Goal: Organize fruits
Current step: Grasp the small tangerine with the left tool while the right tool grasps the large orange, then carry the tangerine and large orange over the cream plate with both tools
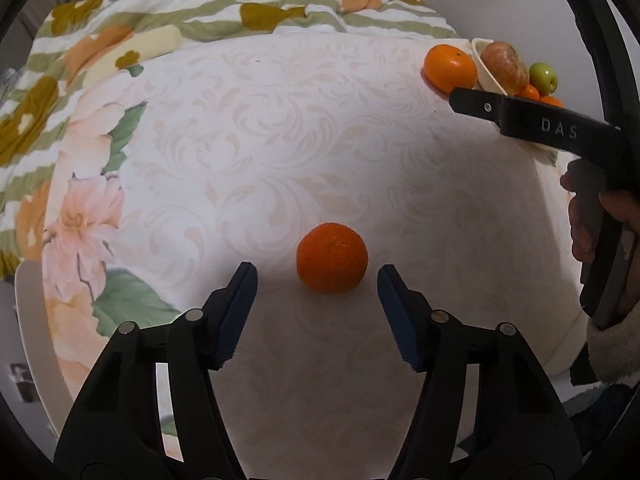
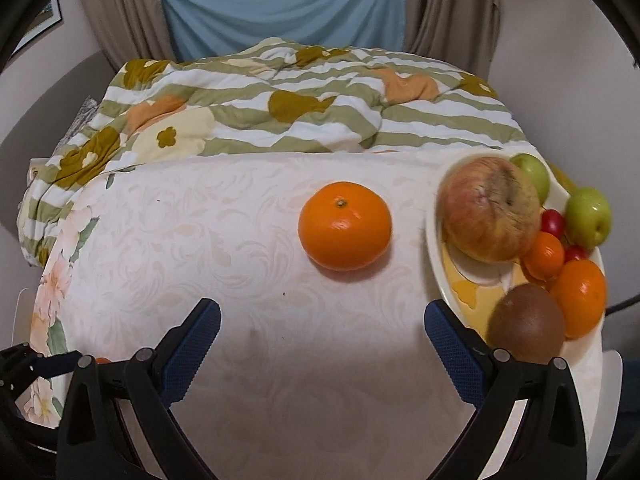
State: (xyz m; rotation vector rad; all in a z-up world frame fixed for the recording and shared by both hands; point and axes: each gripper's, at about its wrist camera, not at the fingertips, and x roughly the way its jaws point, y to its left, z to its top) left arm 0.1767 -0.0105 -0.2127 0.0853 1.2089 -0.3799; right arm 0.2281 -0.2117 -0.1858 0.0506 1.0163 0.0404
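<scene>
A small orange (image 1: 331, 258) lies on the white tablecloth just ahead of my left gripper (image 1: 317, 276), which is open and empty, jaws either side of it. A bigger orange (image 2: 345, 226) lies on the cloth ahead of my right gripper (image 2: 322, 316), also open and empty; it also shows in the left wrist view (image 1: 450, 68). To its right a cream plate (image 2: 434, 248) holds a large apple (image 2: 490, 214), a kiwi (image 2: 527, 328), two green apples, oranges (image 2: 580, 298) and small red fruits. The plate also shows in the left wrist view (image 1: 486, 70).
A striped floral quilt (image 2: 312, 104) lies bunched behind the table. The right gripper's black body (image 1: 560, 128) and the hand holding it cross the right side of the left wrist view. Curtains and a blue cloth (image 2: 280, 4) hang behind.
</scene>
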